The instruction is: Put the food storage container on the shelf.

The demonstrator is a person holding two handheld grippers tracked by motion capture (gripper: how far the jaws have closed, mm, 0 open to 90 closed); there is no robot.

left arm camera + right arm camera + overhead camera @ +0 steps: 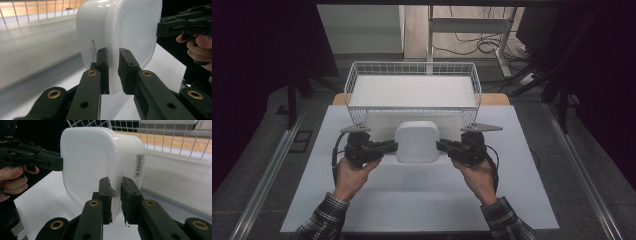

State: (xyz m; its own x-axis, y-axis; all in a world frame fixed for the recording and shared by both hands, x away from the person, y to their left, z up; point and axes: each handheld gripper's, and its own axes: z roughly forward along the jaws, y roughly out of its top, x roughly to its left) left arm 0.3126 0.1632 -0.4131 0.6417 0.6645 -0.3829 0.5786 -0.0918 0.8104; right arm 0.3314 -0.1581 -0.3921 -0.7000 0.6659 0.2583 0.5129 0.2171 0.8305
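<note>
One white container (416,141), one wire basket (357,75), two grippers.

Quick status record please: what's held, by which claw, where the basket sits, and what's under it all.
held item: white plastic box, lid on
left claw: shut on the box's rim, left side
right claw: shut on the box's rim, right side
basket: white wire, just beyond the box, a white sheet lining its floor
surface: white board on the table
label: barcode sticker on the box's side
</note>
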